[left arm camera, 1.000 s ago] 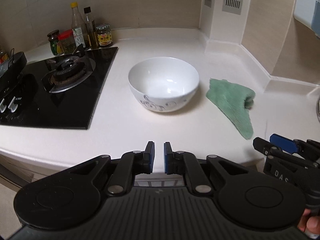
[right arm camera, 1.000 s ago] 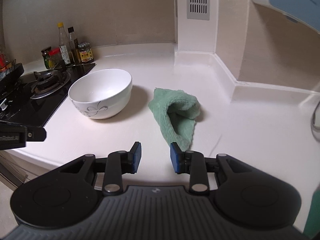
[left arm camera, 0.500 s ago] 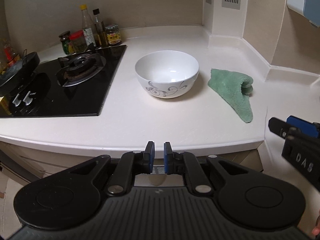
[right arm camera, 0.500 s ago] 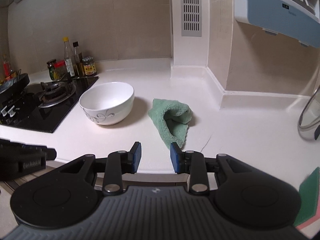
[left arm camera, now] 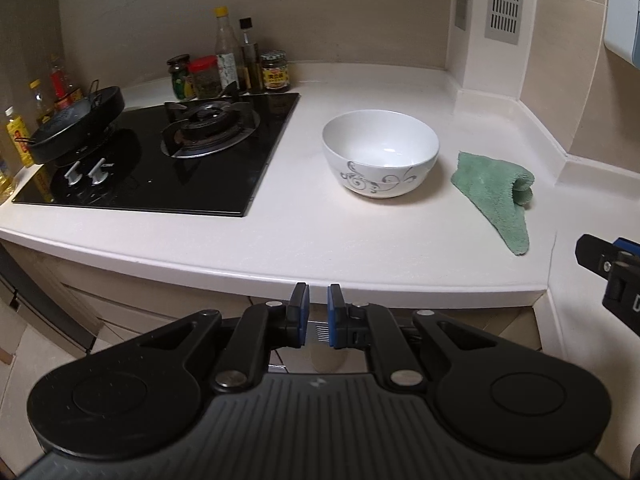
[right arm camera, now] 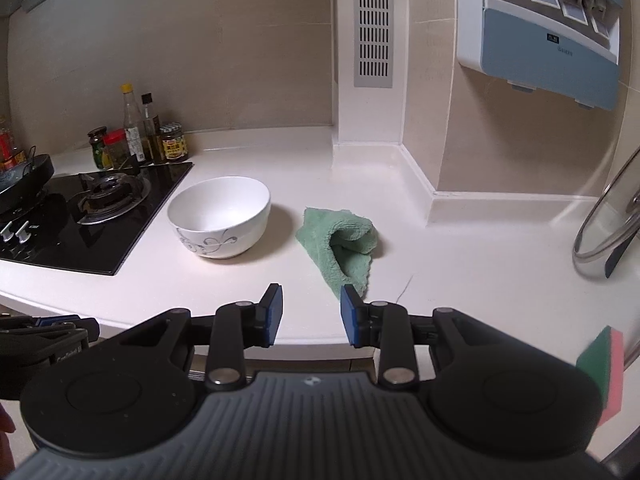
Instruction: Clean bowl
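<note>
A white bowl (left arm camera: 380, 152) with a grey swirl pattern stands upright and empty on the white counter (left arm camera: 304, 236); it also shows in the right wrist view (right arm camera: 219, 216). A crumpled green cloth (left arm camera: 498, 192) lies just to its right, seen too in the right wrist view (right arm camera: 340, 246). My left gripper (left arm camera: 317, 314) is nearly shut and empty, held off the counter's front edge. My right gripper (right arm camera: 311, 314) is open and empty, at the counter's front edge near the cloth's tip. The right gripper's tip also shows in the left wrist view (left arm camera: 612, 268).
A black gas hob (left arm camera: 160, 160) with a dark pan (left arm camera: 76, 124) lies left of the bowl. Bottles and jars (left arm camera: 232, 68) stand at the back wall. A glass lid (right arm camera: 604, 220) and a green-pink sponge (right arm camera: 602, 372) are at the right. A blue-white appliance (right arm camera: 540, 44) hangs on the wall.
Both grippers have pulled back and away from the counter, so the bowl and cloth look smaller and farther. The jaws have not changed.
</note>
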The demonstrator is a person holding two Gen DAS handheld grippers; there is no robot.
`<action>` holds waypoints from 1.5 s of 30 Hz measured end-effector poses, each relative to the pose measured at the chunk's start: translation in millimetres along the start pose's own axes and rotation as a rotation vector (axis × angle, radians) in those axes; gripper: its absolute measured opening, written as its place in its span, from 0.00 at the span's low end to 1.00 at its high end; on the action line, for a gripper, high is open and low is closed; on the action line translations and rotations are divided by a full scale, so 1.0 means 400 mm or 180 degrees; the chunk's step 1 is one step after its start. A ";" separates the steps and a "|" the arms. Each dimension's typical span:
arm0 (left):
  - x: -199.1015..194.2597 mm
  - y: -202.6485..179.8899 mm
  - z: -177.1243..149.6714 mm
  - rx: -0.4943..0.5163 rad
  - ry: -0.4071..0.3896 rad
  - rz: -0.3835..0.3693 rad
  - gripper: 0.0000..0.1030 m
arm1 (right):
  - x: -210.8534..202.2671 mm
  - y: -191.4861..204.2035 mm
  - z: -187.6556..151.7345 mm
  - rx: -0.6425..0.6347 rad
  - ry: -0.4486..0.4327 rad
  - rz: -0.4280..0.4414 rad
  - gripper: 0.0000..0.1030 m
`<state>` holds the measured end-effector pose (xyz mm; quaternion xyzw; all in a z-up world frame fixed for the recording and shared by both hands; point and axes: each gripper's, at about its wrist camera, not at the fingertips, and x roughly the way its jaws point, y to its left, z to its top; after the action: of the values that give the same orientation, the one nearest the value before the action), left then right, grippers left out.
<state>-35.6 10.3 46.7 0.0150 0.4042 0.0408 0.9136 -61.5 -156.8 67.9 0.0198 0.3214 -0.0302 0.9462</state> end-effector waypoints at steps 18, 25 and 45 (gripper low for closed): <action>-0.028 0.019 -0.044 0.0232 0.0034 -0.0061 0.08 | -0.037 0.042 -0.040 -0.0130 0.0128 0.0027 0.26; -0.007 0.018 -0.049 0.0166 0.0123 -0.0101 0.08 | 0.002 0.042 -0.042 -0.0106 0.0242 -0.0112 0.26; 0.015 0.005 -0.024 0.0203 -0.0005 -0.0202 0.08 | 0.065 0.051 0.007 -0.0235 0.0180 -0.0252 0.26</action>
<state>-38.9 12.9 36.1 0.0312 0.4049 -0.0011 0.9138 -37.8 -137.8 54.9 -0.0270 0.3495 -0.0551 0.9349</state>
